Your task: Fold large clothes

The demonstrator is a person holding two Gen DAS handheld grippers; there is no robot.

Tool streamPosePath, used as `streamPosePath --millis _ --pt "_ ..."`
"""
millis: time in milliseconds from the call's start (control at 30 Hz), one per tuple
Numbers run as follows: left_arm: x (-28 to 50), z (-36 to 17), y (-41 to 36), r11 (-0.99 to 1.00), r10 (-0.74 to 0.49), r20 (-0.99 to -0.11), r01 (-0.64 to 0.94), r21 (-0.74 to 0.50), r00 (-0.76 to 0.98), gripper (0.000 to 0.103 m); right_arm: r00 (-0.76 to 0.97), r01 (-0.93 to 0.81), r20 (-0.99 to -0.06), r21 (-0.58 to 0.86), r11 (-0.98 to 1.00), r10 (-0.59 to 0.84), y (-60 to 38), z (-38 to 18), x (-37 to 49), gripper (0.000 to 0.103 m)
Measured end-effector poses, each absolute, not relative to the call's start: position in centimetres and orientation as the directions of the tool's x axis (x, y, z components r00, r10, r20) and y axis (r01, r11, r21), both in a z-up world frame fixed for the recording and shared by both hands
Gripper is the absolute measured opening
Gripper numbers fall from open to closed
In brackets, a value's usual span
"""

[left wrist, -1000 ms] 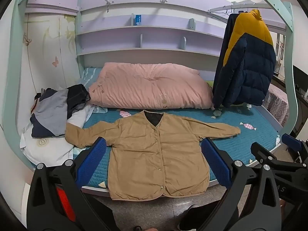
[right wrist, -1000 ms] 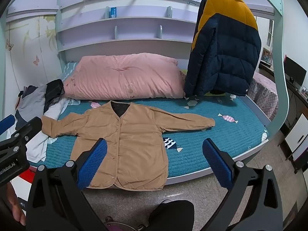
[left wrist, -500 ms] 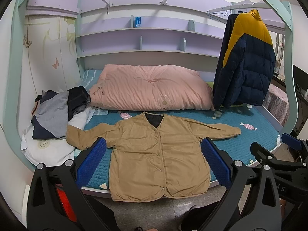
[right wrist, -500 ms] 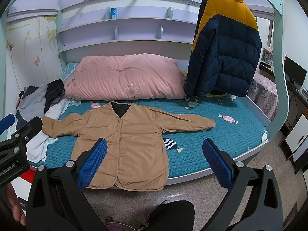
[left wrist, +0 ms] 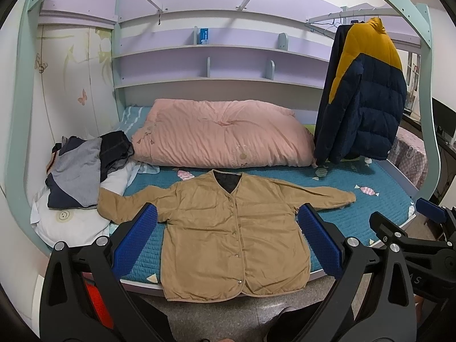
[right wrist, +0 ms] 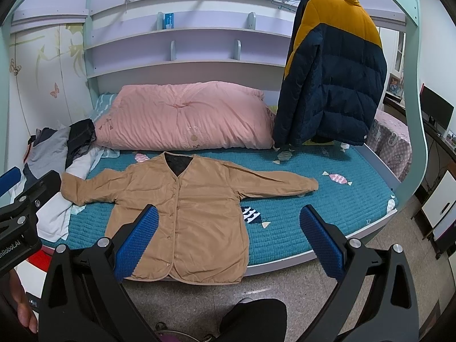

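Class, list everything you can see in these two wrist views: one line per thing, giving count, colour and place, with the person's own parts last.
jacket: 1, tan, spread flat on the bed, hem over the front edge
mattress cover: 1, teal, on the bed
duvet: 1, pink, behind the jacket
puffer coat: 1, navy and yellow, hanging at right
clothes pile: 1, grey and dark, left end of the bed
pillow: 1, white, under the pile
box: 1, blue, top shelf
left gripper: 1, black with blue pads, open, above the bed edge
right gripper: 1, same colours, open
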State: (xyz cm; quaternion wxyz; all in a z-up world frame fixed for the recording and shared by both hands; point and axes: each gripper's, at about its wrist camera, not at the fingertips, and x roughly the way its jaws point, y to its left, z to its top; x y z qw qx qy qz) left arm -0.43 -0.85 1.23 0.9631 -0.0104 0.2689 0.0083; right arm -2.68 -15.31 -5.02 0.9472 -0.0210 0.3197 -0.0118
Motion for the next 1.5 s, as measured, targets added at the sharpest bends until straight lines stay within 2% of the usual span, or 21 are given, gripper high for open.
streamPosePath --millis 667,1500 --pt "-0.56 2.25 -1.27 1.0 0.015 -0.48 -0.02 -0.004 0.877 0.099 0.823 -0.004 -0.567 -0.043 0.999 -0.021 -15.57 -3.93 -2.92 0.096" --pt "-0.68 1.32 -0.92 1.0 0.019 -0.463 -0.022 0.0 0.886 0.099 0.825 -0.013 -0.564 -0.046 0.999 -0.015 -15.34 -4.36 -2.71 0.096"
